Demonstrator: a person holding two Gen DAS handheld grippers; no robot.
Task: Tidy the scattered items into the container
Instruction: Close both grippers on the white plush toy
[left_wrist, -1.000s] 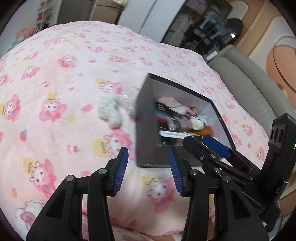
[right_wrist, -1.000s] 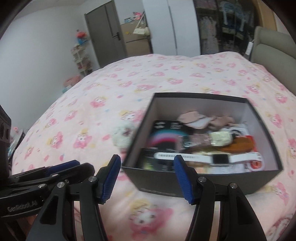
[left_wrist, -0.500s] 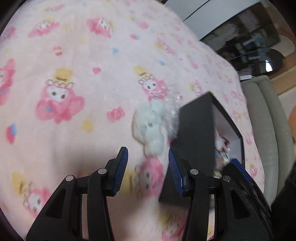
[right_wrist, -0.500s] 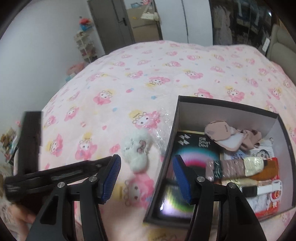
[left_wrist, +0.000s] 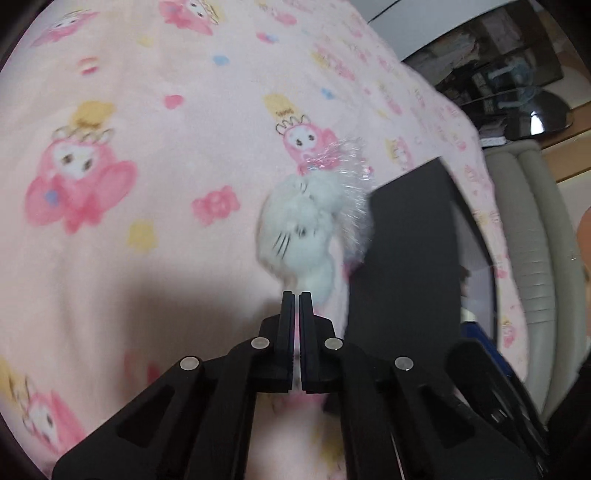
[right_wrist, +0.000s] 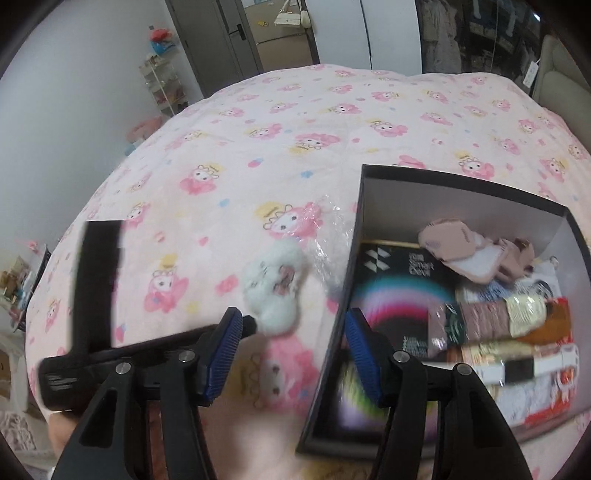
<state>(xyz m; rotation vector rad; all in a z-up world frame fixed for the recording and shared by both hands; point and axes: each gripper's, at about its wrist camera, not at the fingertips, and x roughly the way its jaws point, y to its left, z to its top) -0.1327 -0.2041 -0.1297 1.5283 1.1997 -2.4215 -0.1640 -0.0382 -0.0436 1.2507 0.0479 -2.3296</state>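
Note:
A white plush toy (left_wrist: 299, 236) in clear crinkly wrap lies on the pink bedspread just left of the black box (left_wrist: 402, 258). My left gripper (left_wrist: 296, 295) is shut on the plush toy's near end. In the right wrist view the plush toy (right_wrist: 273, 291) sits left of the black box (right_wrist: 347, 288), with the left gripper's fingertips (right_wrist: 249, 325) at its lower edge. My right gripper (right_wrist: 293, 347) is open and empty, hovering over the box's left wall. The box holds several items, among them a dark printed package (right_wrist: 399, 280).
The pink cartoon-print bedspread (right_wrist: 295, 122) covers the whole bed. A grey padded headboard (left_wrist: 532, 229) stands beyond the box. A grey door (right_wrist: 214, 40) and a shelf rack (right_wrist: 162, 85) stand past the bed's far side.
My left gripper moved forward to the plush toy and shut on its near end. My right gripper shifted left, so the box's left wall now lies between its fingers.

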